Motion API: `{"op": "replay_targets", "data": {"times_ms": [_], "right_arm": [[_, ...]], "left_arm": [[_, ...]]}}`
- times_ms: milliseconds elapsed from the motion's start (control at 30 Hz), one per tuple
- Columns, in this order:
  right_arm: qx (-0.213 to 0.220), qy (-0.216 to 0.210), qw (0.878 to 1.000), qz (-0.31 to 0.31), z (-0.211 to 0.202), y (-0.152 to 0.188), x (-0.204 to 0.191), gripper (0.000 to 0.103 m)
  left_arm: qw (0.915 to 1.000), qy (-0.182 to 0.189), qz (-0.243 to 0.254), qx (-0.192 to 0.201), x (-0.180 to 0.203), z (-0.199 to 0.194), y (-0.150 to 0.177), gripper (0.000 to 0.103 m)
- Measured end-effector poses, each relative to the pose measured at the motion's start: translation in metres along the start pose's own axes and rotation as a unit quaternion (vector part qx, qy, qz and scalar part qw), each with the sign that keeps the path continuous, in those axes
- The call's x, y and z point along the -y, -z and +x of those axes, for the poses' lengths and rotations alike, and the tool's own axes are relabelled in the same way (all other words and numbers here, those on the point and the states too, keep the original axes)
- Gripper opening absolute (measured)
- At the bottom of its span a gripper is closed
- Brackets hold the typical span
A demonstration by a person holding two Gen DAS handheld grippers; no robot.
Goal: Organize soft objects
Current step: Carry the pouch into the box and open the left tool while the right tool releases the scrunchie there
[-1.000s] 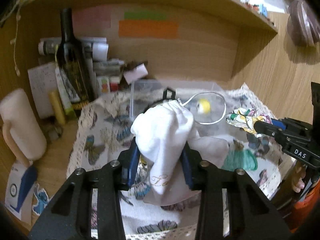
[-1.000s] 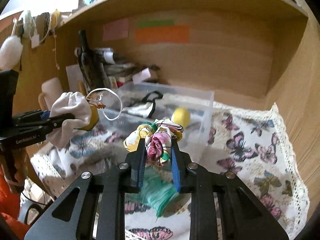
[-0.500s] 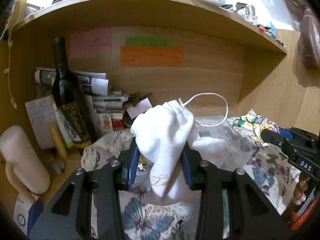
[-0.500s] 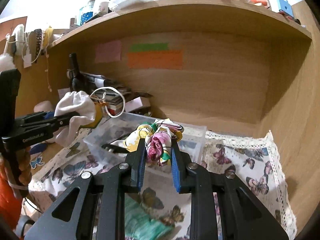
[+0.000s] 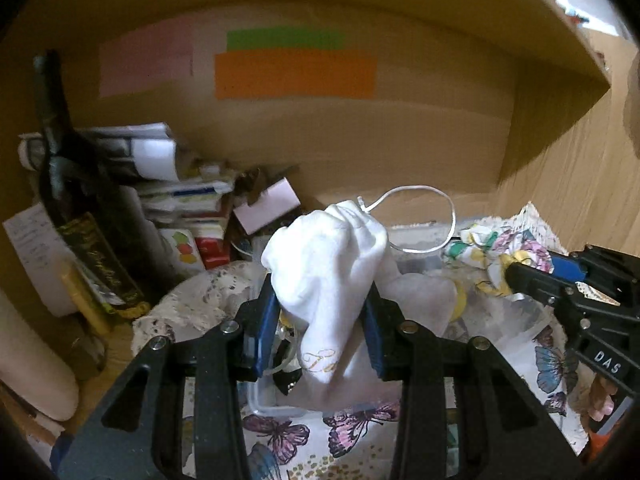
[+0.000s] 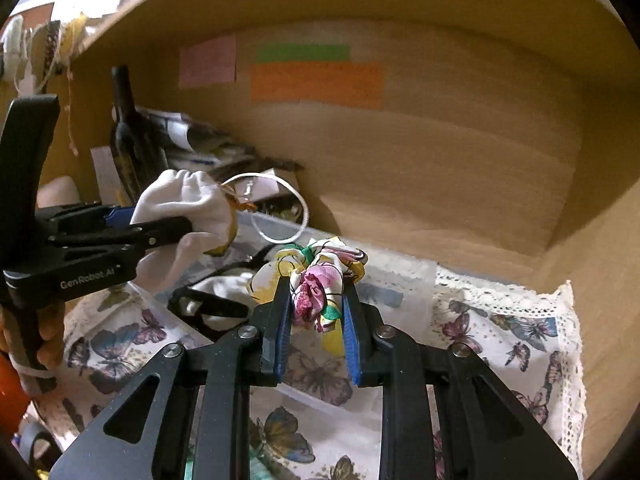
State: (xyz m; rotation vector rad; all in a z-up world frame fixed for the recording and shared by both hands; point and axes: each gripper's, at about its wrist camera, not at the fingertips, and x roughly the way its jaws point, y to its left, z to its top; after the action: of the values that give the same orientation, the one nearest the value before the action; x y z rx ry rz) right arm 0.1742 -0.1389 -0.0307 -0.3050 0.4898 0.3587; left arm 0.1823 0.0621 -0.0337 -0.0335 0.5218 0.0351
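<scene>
My left gripper (image 5: pixel 320 300) is shut on a white drawstring pouch (image 5: pixel 328 264) with a white cord loop, held above the clear plastic bin (image 5: pixel 516 336). It also shows in the right wrist view (image 6: pixel 184 208). My right gripper (image 6: pixel 314 300) is shut on a floral fabric scrunchie (image 6: pixel 316 280), held above the clear plastic bin (image 6: pixel 400 280), which holds a white and black soft item (image 6: pixel 216 300). The scrunchie also shows in the left wrist view (image 5: pixel 496 252), to the right of the pouch.
A butterfly-print cloth (image 6: pixel 512 332) with a lace edge covers the desk. A dark wine bottle (image 5: pixel 76 216), stacked papers (image 5: pixel 160 168) and small boxes crowd the back left. Wooden walls (image 6: pixel 440 160) and a shelf overhead enclose the nook.
Both grippers have moved forward over the bin with their loads still held. The views have dipped lower than half a second ago.
</scene>
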Motion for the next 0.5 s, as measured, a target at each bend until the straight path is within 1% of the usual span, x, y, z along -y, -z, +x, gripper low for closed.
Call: {"op": "replay_targets", "data": {"times_ms": [267,400,433,500], "right_arm": [[-0.046,0.000,0.999,-0.012,0.040,0.008,-0.002,0.021],[-0.067,0.005,0.998,-0.016,0.049,0.012,-0.003,0.021],[-0.069,0.004,0.997,-0.015,0.050,0.012,-0.002,0.021],[-0.073,0.001,0.997,-0.014,0.051,0.012,-0.002,0.022]], "left_arm": [[0.9987,0.004,0.024,-0.044,0.009,0.037,0.009,0.038],[0.9974,0.009,0.027,-0.066,0.011,0.050,0.014,0.038],[0.9971,0.010,0.028,-0.070,0.013,0.051,0.015,0.039],[0.9966,0.011,0.032,-0.076,0.014,0.053,0.017,0.043]]}}
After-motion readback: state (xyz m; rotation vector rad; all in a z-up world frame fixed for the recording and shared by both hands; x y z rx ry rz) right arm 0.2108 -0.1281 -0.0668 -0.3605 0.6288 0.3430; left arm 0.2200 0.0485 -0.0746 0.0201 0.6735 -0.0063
